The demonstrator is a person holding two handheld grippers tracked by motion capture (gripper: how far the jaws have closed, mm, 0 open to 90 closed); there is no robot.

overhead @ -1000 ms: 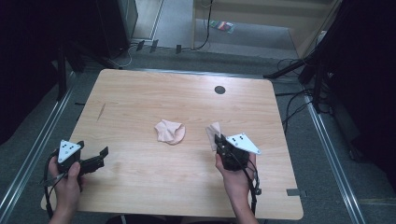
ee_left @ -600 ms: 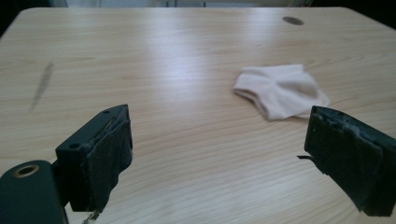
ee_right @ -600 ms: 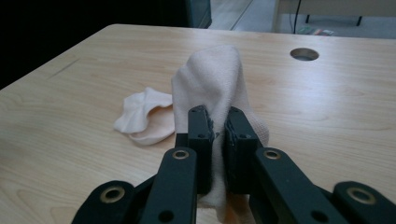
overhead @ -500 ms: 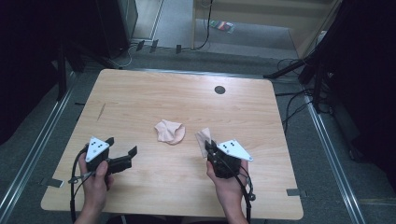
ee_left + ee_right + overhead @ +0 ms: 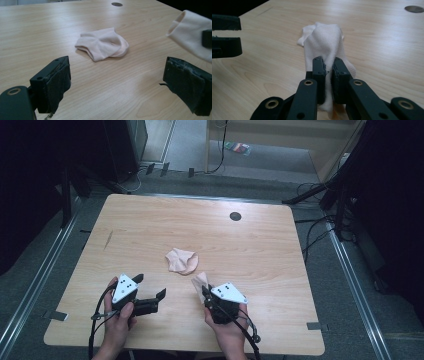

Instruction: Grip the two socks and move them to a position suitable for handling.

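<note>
A pale pink sock (image 5: 181,261) lies crumpled at the middle of the wooden table (image 5: 150,225); in the left gripper view this lying sock (image 5: 102,43) is ahead of the jaws. A second pale sock (image 5: 201,281) hangs from my right gripper (image 5: 205,293), whose jaws are shut on its lower part. Seen along the right gripper (image 5: 328,72), the held sock (image 5: 324,40) stands up from the jaws. My left gripper (image 5: 149,286) is open, with nothing between its pads (image 5: 56,82), left of the held sock (image 5: 192,25).
A dark round grommet (image 5: 235,216) sits near the table's far edge. A thin dark mark (image 5: 108,239) is on the left part of the top. Cables and metal rails run on the floor around the table. The near edge lies just below both hands.
My left gripper has moved right, from the table's left edge toward the held sock. My right gripper has shifted left and closer to the near edge, the sock still in it.
</note>
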